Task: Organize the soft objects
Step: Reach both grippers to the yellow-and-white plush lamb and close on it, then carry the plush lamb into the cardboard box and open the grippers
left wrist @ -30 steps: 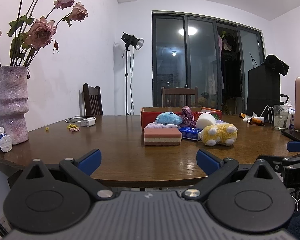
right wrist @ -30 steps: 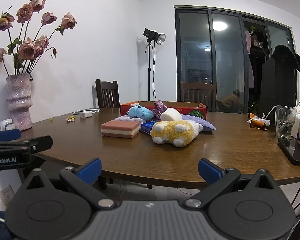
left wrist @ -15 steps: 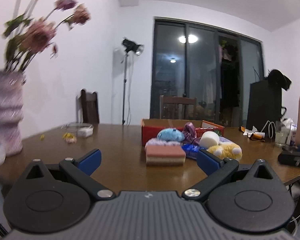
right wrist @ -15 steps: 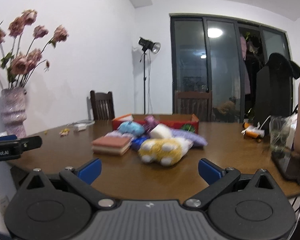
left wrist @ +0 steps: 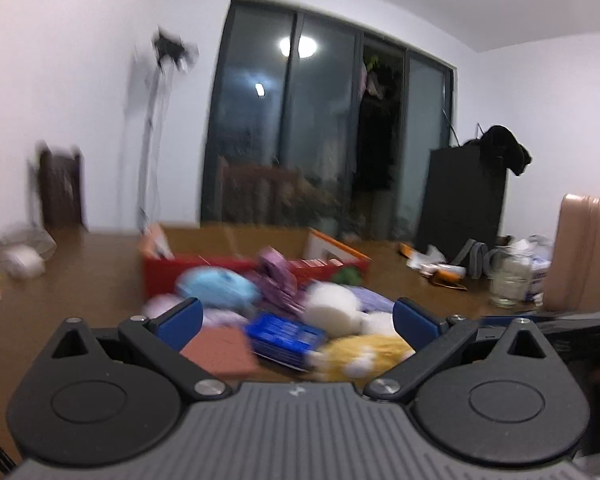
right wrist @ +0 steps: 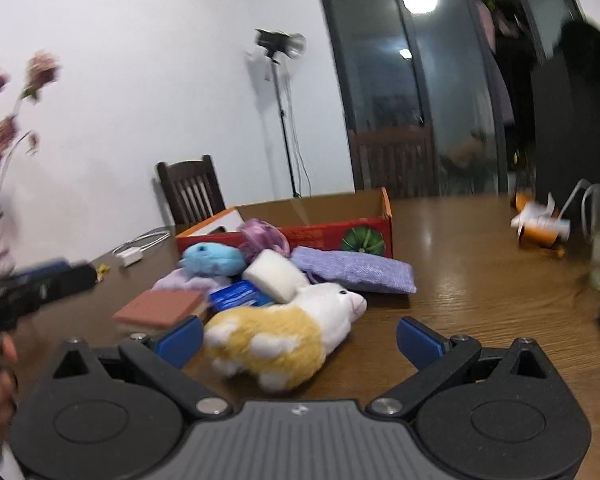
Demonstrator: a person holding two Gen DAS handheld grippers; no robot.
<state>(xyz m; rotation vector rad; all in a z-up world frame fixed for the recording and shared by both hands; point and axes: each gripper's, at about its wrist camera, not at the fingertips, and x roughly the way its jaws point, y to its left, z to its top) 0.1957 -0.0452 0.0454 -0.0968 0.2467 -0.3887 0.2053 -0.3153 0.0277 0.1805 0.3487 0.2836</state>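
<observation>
- My right claw (right wrist: 299, 334) is spread wide and empty, low over the table (right wrist: 480, 264), with the plush (right wrist: 284, 332) just ahead between its blue tips.
- My left claw (left wrist: 296, 322) is spread just as wide and holds nothing; the sponge (left wrist: 220, 350) and blue pack (left wrist: 286, 336) lie between its tips.
- The soft things sit heaped just in front of the box (right wrist: 332, 234); the purple pad (right wrist: 354, 270) touches its front wall.
- My guess at the step: reach for the plush first, since it is nearest.
- To do it well, I would centre the tips on its yellow body, close gently, then lift clear before swinging to the box.
- Only a green pumpkin picture shows on the box; any print there or on the blue pack is too blurred to read.
</observation>
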